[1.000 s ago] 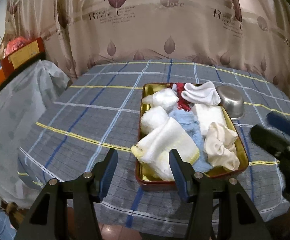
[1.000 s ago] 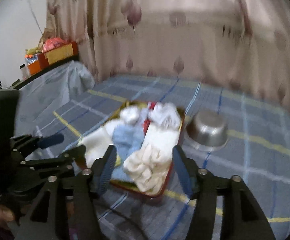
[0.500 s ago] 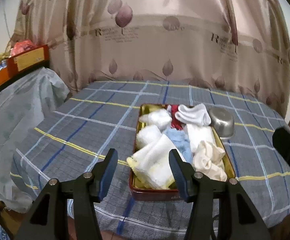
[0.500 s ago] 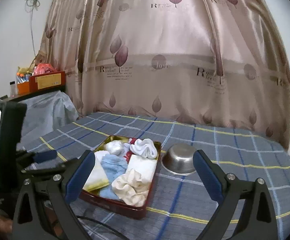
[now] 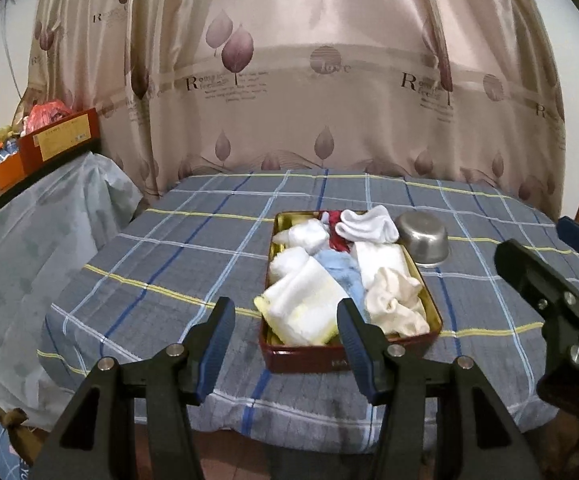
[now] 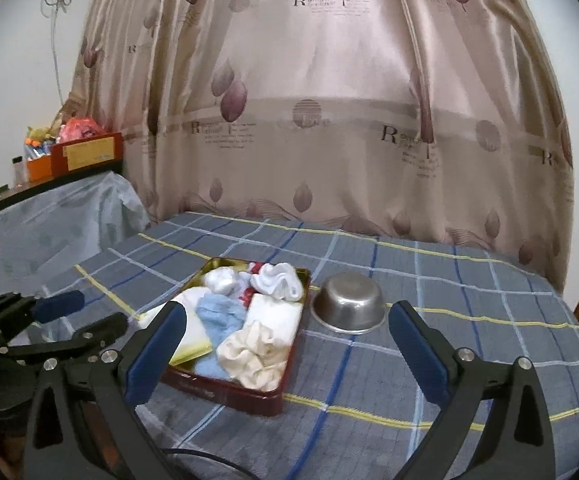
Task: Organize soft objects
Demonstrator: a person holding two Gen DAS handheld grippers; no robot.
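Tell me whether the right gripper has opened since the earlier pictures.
Yes. The right gripper has just opened wider, empty; its fingers now flank both the tin and steel bowl.

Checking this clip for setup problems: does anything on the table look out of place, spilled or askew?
Only the steel bowl: it lies upside down on the checked cloth beside the red tin. The soft cloths all sit inside the tin; nothing has spilled.

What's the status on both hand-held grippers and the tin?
Left hand-held gripper open, empty. Right hand-held gripper jaws just opened wide, empty. Red rectangular tin packed with rolled cloths, untouched. Upturned steel bowl beside it.
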